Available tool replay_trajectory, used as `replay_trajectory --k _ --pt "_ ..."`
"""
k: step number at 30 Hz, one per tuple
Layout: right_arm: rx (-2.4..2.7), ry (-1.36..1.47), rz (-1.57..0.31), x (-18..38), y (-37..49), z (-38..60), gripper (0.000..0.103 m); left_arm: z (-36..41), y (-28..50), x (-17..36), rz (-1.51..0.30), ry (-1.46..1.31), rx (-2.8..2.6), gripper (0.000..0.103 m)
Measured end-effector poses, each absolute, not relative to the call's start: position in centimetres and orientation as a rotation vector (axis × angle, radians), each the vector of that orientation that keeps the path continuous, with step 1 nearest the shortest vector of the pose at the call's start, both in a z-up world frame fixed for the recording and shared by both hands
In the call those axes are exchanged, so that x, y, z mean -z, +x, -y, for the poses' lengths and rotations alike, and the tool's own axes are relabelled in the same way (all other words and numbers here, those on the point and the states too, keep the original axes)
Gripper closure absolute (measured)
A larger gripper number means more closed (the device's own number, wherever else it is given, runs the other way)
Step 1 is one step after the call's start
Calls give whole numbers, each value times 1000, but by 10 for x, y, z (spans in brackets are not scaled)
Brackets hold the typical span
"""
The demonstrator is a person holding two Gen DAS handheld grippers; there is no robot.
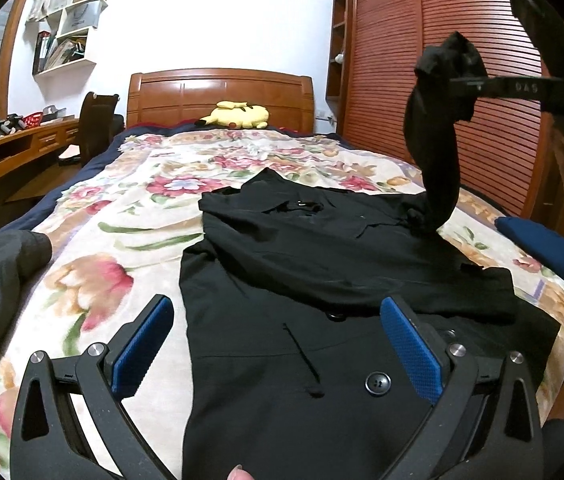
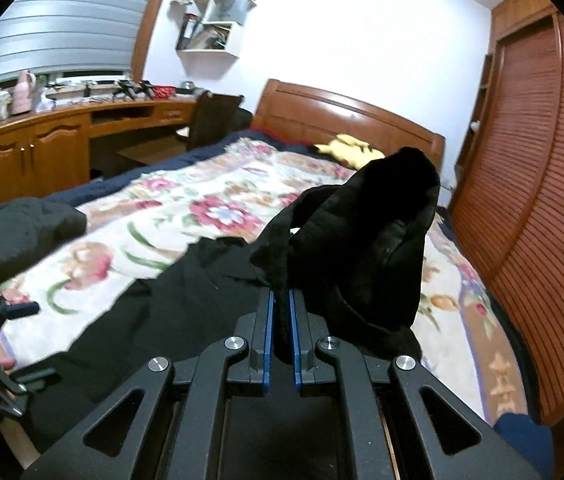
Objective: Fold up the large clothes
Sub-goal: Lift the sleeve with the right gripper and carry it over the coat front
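Blue-padded fingers of the right gripper are pinched tight on the cuff end of a sleeve, holding it up above the bed so it hangs in a dark column down to the shoulder. That sleeve belongs to the black coat, which lies spread front-up on the floral blanket, collar toward the headboard, its buttons showing near the hem. The left gripper hovers low over the coat's lower front with its fingers spread wide and nothing between them.

By the look of it, the sleeve-folding step is in hand: the raised sleeve wants carrying across and laying flat over the chest. That calls for keeping the cloth taut enough not to bunch, and the free gripper might pin the body so it does not drag.

Further out, a folded blue item sits at the bed's right edge, a yellow plush toy by the headboard, and slatted wardrobe doors beyond.
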State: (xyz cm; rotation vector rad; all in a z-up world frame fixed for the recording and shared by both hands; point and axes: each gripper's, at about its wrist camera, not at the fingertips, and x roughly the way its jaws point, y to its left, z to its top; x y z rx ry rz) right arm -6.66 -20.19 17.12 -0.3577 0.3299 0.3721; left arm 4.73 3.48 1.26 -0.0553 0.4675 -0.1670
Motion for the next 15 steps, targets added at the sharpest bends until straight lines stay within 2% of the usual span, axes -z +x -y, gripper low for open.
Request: replay_trajectory --k 15 --pt "-481 -387 -345 -157 -72 206 96 -56 47 -14 -459 -95 132 0"
